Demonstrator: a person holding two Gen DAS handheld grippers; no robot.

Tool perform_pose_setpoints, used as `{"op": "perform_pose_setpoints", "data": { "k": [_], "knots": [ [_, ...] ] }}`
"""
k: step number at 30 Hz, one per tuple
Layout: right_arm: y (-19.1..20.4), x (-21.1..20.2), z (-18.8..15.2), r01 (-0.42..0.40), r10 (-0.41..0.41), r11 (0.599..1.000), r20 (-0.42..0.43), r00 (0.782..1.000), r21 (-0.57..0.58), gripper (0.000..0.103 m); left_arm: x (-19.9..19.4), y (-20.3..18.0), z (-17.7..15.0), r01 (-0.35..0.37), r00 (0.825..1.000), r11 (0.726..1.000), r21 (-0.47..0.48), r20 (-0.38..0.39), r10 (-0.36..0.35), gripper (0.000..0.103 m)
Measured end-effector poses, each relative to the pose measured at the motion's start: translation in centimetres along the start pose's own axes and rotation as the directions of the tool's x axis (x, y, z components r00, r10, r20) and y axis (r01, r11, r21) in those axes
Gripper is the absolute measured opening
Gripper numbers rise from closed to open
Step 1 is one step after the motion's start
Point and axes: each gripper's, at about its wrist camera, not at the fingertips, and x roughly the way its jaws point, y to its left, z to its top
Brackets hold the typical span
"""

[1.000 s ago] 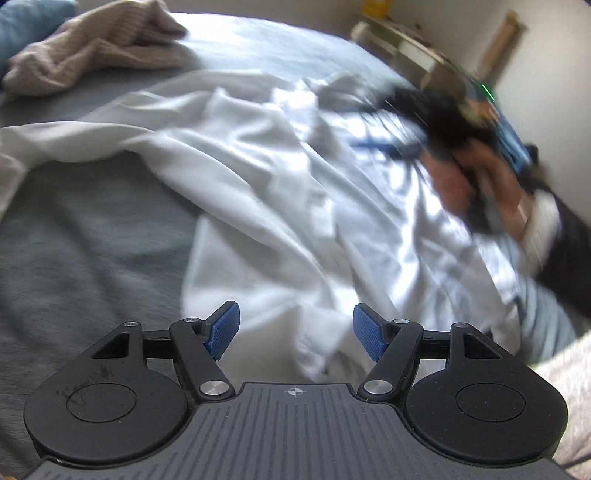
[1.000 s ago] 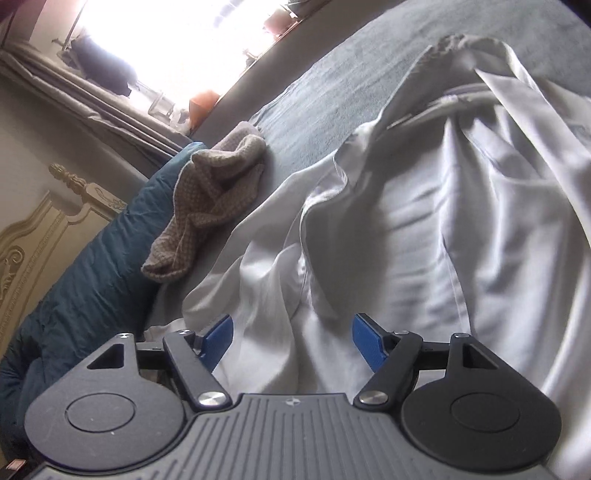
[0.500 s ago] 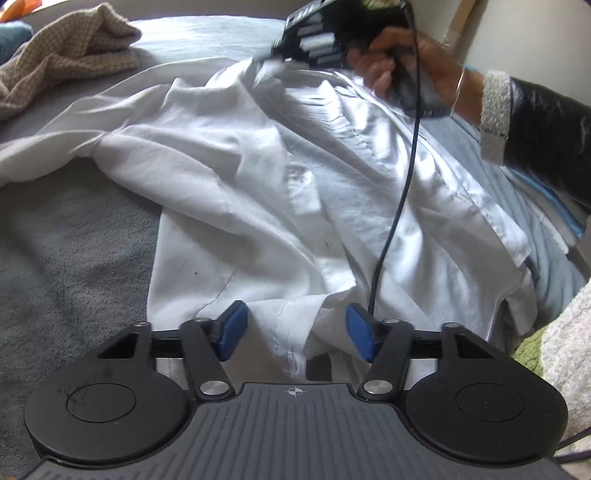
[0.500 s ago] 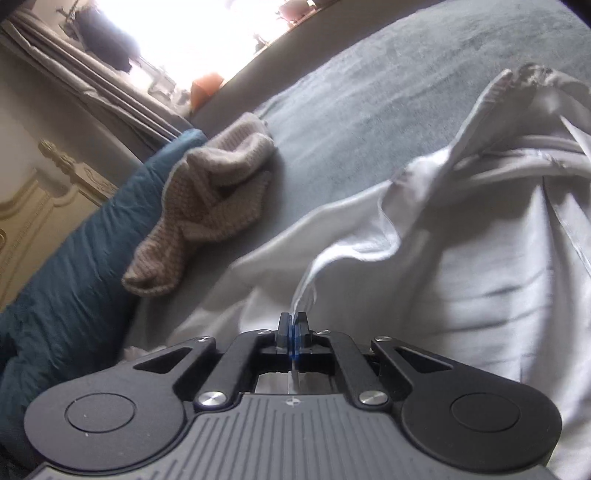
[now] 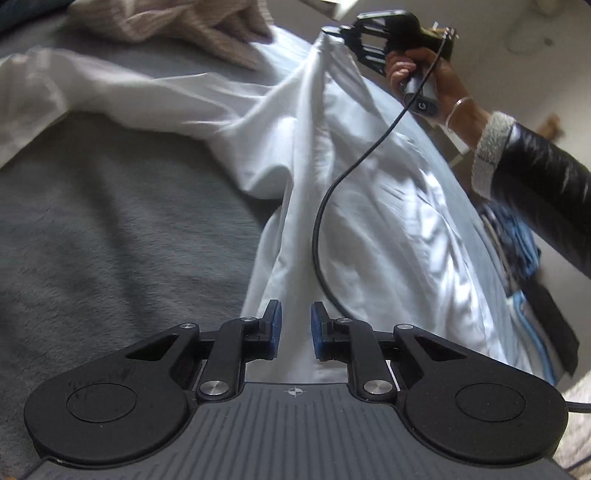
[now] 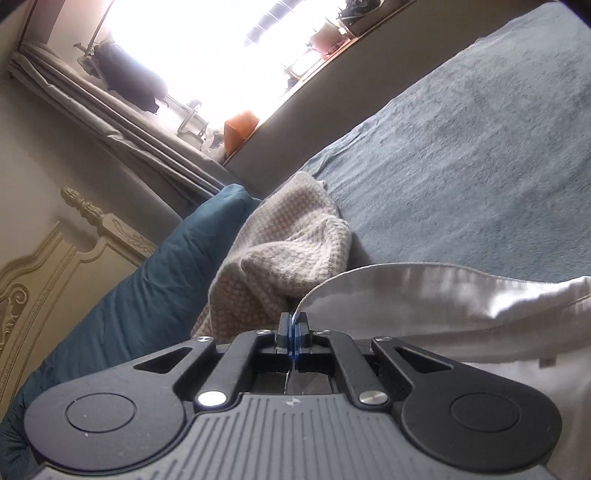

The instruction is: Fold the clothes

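Left wrist view shows the crumpled white cotton shirt (image 5: 388,221) spread over the grey fleece blanket (image 5: 110,240) that covers the bed. The left gripper (image 5: 295,328) now stands with its blue pads (image 5: 275,328) drawn close together; a second ago they were wide apart, so the jaws have just been closing, and a strip of the shirt's near edge lies in the narrow gap between them, though I cannot tell whether the pads press on it yet. At the far right the person's right hand (image 5: 417,66) lifts the right gripper (image 5: 328,31), which pinches a corner of the shirt and holds it up off the bed, higher than half a second ago. A thin black cable (image 5: 321,221) hangs from that hand across the cloth.

From the right wrist view, the right gripper (image 6: 293,328) is clamped tight on a thin fold of the shirt (image 6: 424,295), where a second ago its jaws stood wide over loose cloth. The beige knitted jumper (image 6: 280,266) lies just beyond it, against the teal pillow (image 6: 147,295), nearer than before.
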Motion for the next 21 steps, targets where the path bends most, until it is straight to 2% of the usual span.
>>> {"op": "perform_pose_setpoints", "data": {
  "k": [1, 2, 3, 4, 6, 8, 9, 14, 15, 18, 21],
  "knots": [
    [-0.4, 1.4, -0.3, 0.030, -0.030, 1.000, -0.026, 0.999, -0.002, 0.004, 0.1, 0.6, 0.1, -0.010, 1.000, 0.999, -0.031, -0.004, 0.010, 0.016],
    [-0.9, 2.8, -0.7, 0.059, -0.059, 0.998, -0.052, 0.997, -0.005, 0.014, 0.3, 1.1, 0.1, -0.015, 1.000, 0.998, -0.056, -0.010, 0.015, 0.017],
    [-1.5, 4.0, -1.2, 0.096, -0.096, 0.995, -0.089, 0.991, 0.001, 0.030, 0.4, 1.5, 0.0, -0.018, 1.000, 0.997, -0.078, -0.017, 0.017, 0.020],
    [-2.1, 4.4, -1.8, 0.120, -0.118, 0.993, -0.111, 0.987, 0.007, 0.036, 0.4, 1.9, 0.0, -0.019, 1.000, 0.996, -0.092, -0.022, 0.017, 0.021],
    [-3.4, 4.2, -2.8, 0.137, -0.134, 0.990, -0.118, 0.984, 0.021, 0.039, 0.4, 2.2, -0.1, -0.028, 0.999, 0.995, -0.100, -0.026, 0.025, 0.034],
    [-4.6, 3.0, -3.2, 0.137, -0.132, 0.989, -0.107, 0.985, 0.048, 0.050, 0.2, 2.1, 0.0, -0.032, 0.999, 0.995, -0.099, -0.018, 0.030, 0.038],
    [-5.2, 2.1, -3.2, 0.133, -0.127, 0.989, -0.094, 0.987, 0.065, 0.052, 0.0, 2.3, 0.2, -0.031, 0.999, 0.995, -0.099, -0.016, 0.029, 0.040],
    [-7.8, -5.7, -2.7, 0.017, -0.009, 0.987, -0.051, 0.999, 0.157, 0.053, -1.3, 2.2, 0.5, -0.032, 0.999, 0.994, -0.107, 0.034, 0.036, 0.051],
    [-8.4, -7.8, -2.6, -0.005, 0.012, 0.985, -0.040, 0.999, 0.173, 0.054, -1.7, 2.1, 0.6, -0.029, 0.998, 0.994, -0.108, 0.051, 0.035, 0.055],
    [-10.1, -14.8, -3.1, -0.065, 0.064, 0.975, 0.015, 0.998, 0.212, 0.054, -2.6, 1.8, 0.6, -0.029, 0.995, 0.993, -0.110, 0.090, 0.039, 0.058],
    [-11.8, -22.2, -4.3, -0.095, 0.075, 0.963, 0.089, 0.993, 0.253, 0.054, -3.2, 1.6, 0.6, -0.041, 0.993, 0.992, -0.117, 0.109, 0.054, 0.058]
  ]
}}
